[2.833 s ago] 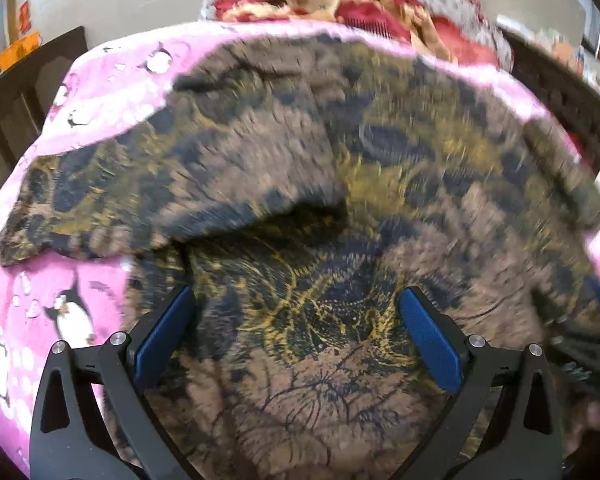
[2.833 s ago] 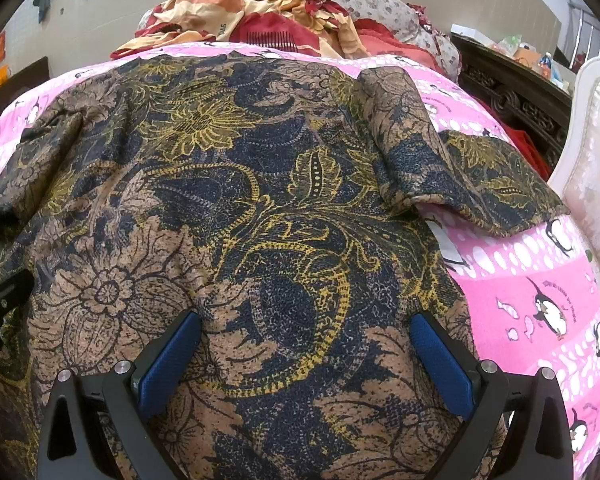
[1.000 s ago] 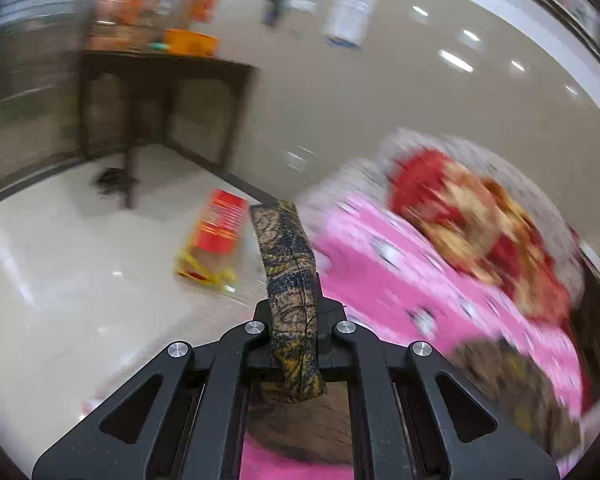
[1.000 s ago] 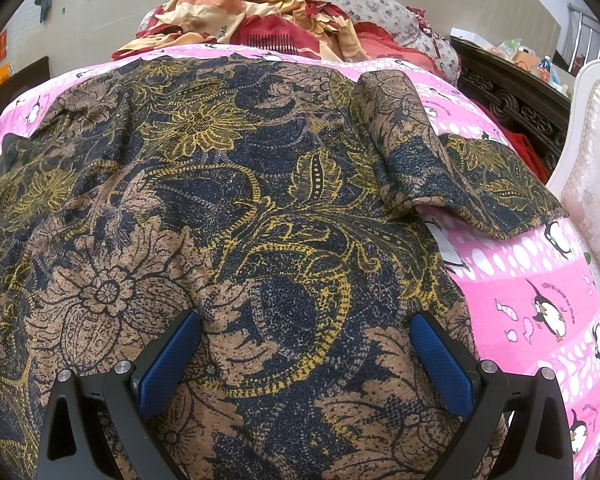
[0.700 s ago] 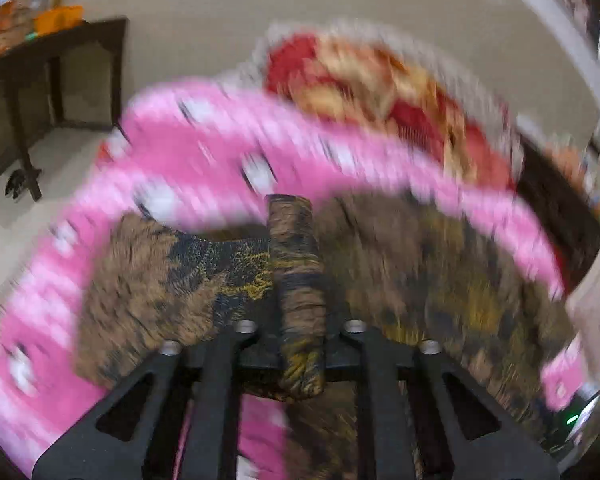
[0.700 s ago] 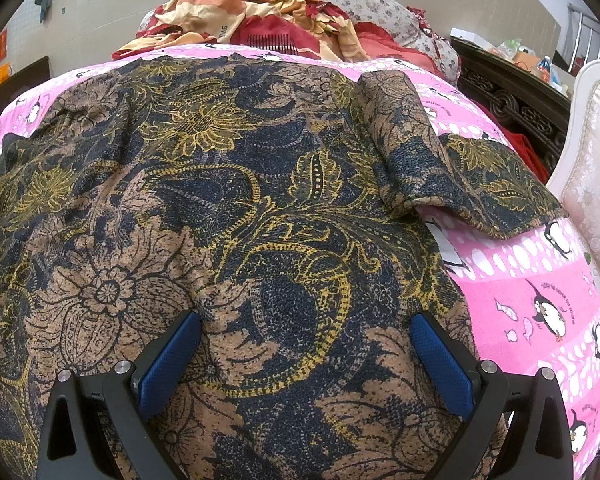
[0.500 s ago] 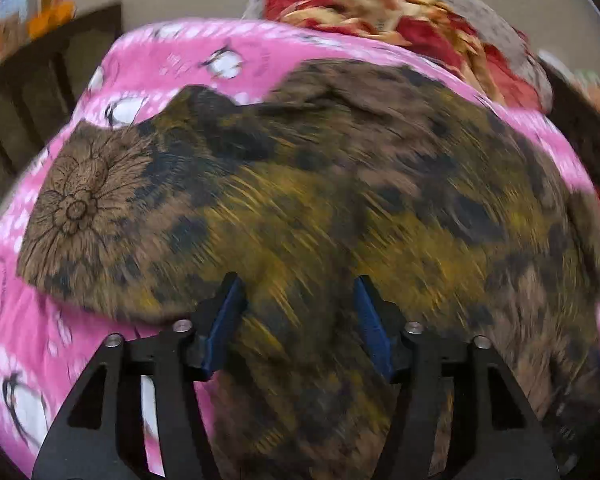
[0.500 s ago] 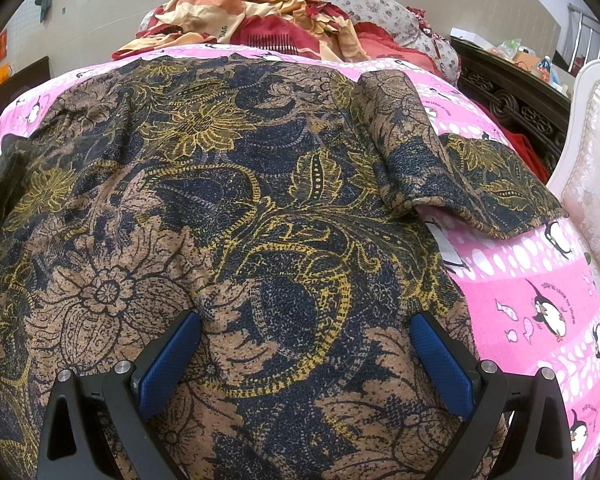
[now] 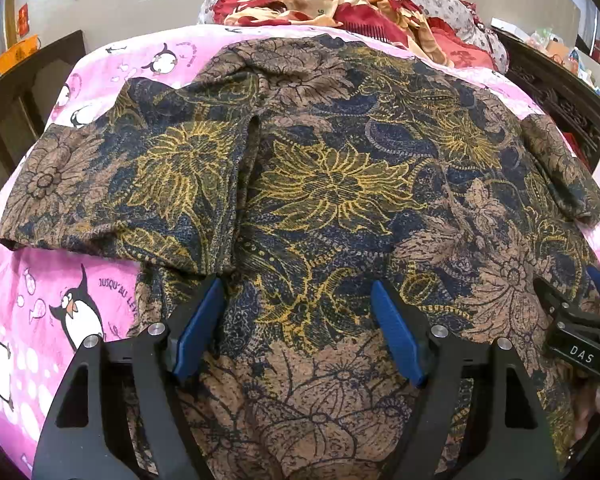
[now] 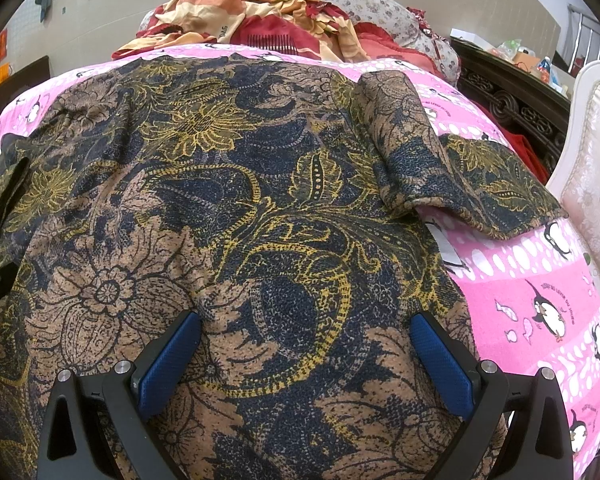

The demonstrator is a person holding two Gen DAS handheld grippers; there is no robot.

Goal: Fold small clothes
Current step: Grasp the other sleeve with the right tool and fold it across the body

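Patterned shirt (image 9: pixel 332 184) spread on the bed (image 9: pixel 52 280)
Soft, limp cloth; pinch a sleeve edge. Left claw (image 9: pixel 296 328) and right claw (image 10: pixel 304 360) both gape, empty.

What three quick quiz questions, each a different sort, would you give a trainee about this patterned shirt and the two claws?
1. True or false: the left claw is clamped on the floral shirt.
2. Multiple choice: the right sleeve lies (A) spread out over the pink penguin sheet, (B) rolled up inside the right claw, (C) under the red blanket.
3. Fill in: the animals printed on the sheet are ____.

Key: 1 false, both claws are open above the shirt; 2 A; 3 penguins.
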